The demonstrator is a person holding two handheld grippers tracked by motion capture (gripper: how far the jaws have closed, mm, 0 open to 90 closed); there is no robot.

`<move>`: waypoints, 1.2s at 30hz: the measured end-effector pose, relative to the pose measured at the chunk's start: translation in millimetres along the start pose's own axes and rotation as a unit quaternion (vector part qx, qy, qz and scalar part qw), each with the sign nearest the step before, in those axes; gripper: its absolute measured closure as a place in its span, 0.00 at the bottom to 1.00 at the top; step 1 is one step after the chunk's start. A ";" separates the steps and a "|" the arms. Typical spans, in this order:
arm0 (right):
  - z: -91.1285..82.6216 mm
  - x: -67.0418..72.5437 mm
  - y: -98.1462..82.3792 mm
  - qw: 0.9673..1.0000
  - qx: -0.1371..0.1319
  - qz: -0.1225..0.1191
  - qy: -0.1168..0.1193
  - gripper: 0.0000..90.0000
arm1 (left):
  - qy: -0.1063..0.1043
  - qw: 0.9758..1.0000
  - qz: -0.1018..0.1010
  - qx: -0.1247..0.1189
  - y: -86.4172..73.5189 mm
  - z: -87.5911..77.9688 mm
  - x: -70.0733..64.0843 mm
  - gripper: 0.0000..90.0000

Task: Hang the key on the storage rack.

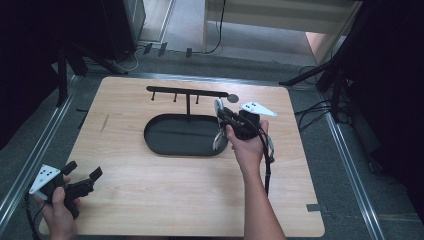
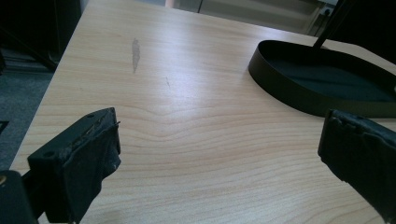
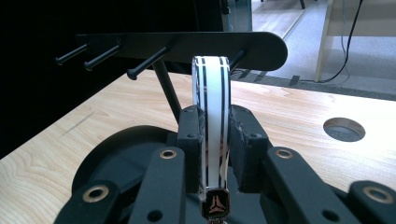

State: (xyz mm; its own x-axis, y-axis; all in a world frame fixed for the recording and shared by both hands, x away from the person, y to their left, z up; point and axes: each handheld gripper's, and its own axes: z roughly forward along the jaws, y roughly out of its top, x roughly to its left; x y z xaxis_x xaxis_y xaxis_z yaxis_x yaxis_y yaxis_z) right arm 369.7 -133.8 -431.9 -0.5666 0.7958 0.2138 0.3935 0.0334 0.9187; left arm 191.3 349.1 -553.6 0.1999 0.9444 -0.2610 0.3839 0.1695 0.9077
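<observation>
Right hand-held gripper (image 3: 212, 140), pinching an upright white striped strap (image 3: 211, 116) over the black tray (image 1: 165, 142), sits just near of the rack (image 3: 187, 44) whose pegs point toward it.

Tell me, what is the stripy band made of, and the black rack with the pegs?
The stripy band in the right gripper looks like smooth, bendy plastic or rubber: it is glossy white with thin black lines and curves in a loop. It could also be coated fabric. The black rack looks like painted metal: thin, stiff, matt black, with slim pegs, above its tray.
</observation>
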 end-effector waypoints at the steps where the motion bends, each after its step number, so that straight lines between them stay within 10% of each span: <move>1: 0.1 -0.4 -0.2 1.000 0.000 -0.001 0.000 0.84 | 0.000 1.000 0.000 0.000 0.0 0.0 0.0 0.00; 20: -2.0 -14.4 -12.2 0.999 -0.005 0.014 -0.051 0.81 | 0.002 1.000 0.003 0.002 0.1 0.3 -0.5 0.00; 36: -39.8 -23.9 -32.1 0.986 0.004 -0.030 -0.165 0.04 | 0.003 1.000 0.005 0.002 0.1 0.2 -0.9 0.00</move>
State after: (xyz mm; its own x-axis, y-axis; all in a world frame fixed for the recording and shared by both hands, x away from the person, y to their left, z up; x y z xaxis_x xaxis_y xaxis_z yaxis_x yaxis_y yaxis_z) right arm 341.8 -178.0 -453.3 -0.3228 0.9457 0.0380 0.3729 0.0902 0.9235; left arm 191.4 348.2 -553.4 0.1990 0.9474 -0.2505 0.3860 0.1591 0.9087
